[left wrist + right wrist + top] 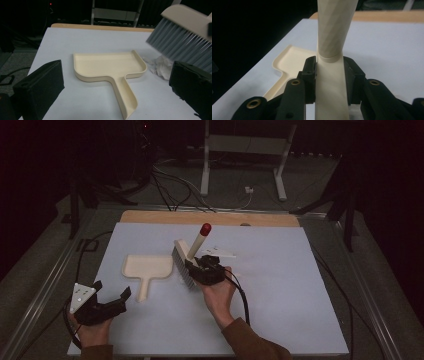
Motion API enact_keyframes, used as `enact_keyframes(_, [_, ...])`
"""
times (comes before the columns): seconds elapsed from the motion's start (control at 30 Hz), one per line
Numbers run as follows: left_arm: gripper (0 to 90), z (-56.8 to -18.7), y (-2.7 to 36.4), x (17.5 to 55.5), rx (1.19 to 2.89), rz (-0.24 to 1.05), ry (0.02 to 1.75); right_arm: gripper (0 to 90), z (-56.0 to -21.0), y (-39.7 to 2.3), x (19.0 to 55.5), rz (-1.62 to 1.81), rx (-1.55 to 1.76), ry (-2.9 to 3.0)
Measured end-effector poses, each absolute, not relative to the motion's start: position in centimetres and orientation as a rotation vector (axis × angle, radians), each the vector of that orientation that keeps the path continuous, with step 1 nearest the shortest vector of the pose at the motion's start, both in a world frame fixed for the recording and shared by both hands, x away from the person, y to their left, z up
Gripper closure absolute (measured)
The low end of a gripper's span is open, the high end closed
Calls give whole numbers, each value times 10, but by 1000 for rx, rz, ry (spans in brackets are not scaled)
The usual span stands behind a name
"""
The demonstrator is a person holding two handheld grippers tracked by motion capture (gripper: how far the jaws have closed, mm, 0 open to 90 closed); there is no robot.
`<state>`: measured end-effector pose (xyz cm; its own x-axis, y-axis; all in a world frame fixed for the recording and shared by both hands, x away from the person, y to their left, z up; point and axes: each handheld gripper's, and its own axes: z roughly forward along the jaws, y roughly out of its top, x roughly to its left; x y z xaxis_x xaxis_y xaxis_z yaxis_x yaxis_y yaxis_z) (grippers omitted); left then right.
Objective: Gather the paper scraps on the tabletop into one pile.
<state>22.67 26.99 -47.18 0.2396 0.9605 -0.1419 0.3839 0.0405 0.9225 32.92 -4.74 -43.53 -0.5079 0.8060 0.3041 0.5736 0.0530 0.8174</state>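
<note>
From the high view, the right tool (196, 265) is clenched on the brush (187, 260), its red-tipped handle slanting up and away from the hand. The left tool (111, 293) rests on the bench (280, 285), jaws released.

In the left gripper view, the dustpan (110, 66) lies ahead between the jaws, crumpled paper (161, 66) beside it under the bristles.

In the right gripper view, the jaws press the brush's neck from both sides. No readable writing.

Smooth plastic, soft bristles and crumpled paper on a matt sheet

The dustpan (107, 66) is made of smooth cream plastic, and the brush (186, 262) of the same plastic with thin grey bristles. The crumpled paper (161, 66) looks rough. The table (280, 290) is covered with a matt sheet; bare wood is seen at its far edge.
</note>
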Motion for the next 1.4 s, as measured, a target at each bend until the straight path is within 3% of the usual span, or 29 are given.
enact_keyframes(0.33, [5, -472, 270, 227, 1525, 730, 1315, 673, -469, -51, 345, 1275, 1521, 2104])
enact_keyframes(0.87, [5, -473, 267, 229, 1539, 724, 1311, 673, -454, -101, 337, 1168, 1506, 2014])
enact_keyframes(1.4, [4, -473, 269, 228, 1532, 724, 1311, 672, -421, -113, 314, 1232, 1408, 2056])
